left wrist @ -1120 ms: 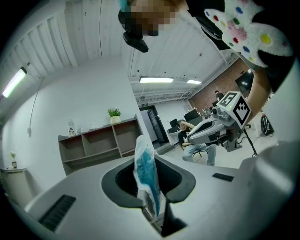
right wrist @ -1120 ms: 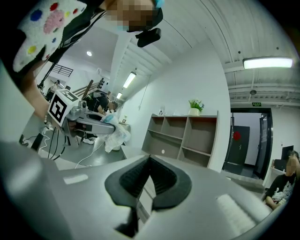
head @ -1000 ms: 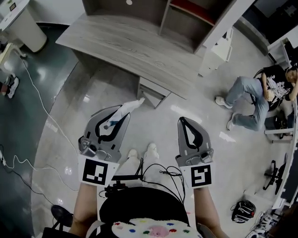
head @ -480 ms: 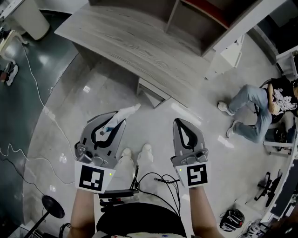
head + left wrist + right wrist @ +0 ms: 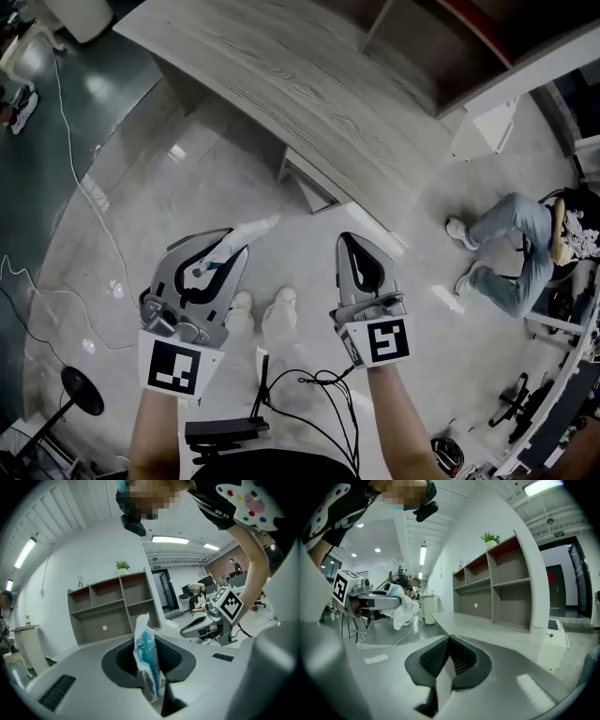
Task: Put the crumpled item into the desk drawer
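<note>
My left gripper [image 5: 236, 247] is shut on the crumpled item [image 5: 251, 229], a white and blue wrapper that sticks out past the fingertips. In the left gripper view the crumpled item [image 5: 143, 644] stands upright between the dark pads [image 5: 119, 663]. My right gripper [image 5: 352, 242] is shut with nothing in it, and its ribbed pads [image 5: 433, 657] meet. Both grippers hang side by side over the floor, short of the grey wood desk [image 5: 309, 84]. The desk drawer [image 5: 307, 180] sits under the desk's front edge, ahead between the grippers. I cannot tell whether it is open.
A person sits on the floor [image 5: 511, 253] at the right. White cables [image 5: 89, 197] trail over the floor at the left. A shelf unit [image 5: 497, 588] stands on the desk's far side, with a white bin [image 5: 429, 609] beyond the desk's end. My own feet [image 5: 262, 309] are below.
Both grippers have sunk lower and drawn nearer the desk's front edge. The crumpled item has stayed in the left grip. The right jaws stay shut.
</note>
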